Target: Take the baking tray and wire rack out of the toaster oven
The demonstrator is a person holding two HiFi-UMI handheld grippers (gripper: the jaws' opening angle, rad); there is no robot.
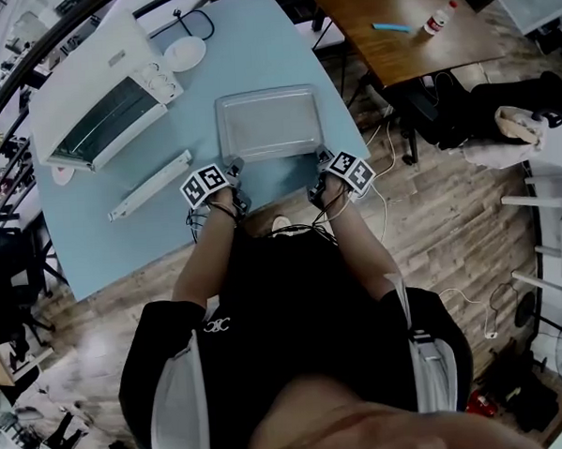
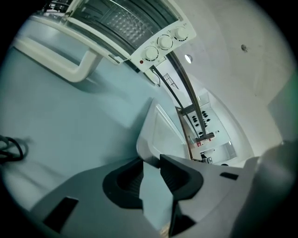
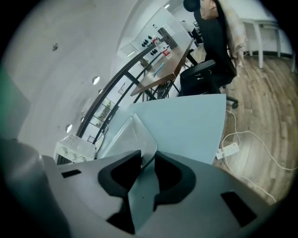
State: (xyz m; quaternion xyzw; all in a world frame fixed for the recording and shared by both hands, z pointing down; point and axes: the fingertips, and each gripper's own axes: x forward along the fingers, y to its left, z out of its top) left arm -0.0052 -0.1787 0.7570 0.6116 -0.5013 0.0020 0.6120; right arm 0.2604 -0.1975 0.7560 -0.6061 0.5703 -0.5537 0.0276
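Head view: baking tray (image 1: 268,124) lies flat, open side up, on table (image 1: 122,237) just right of toaster oven (image 1: 96,106). Its long axis runs left-right, w/ one short side facing the oven. Left gripper (image 1: 232,167) & right gripper (image 1: 323,158) are at the corners farthest from the oven's back, jaws parted, rim between pads but unpinched. Best bet: back both off evenly so the tray doesn't skid.
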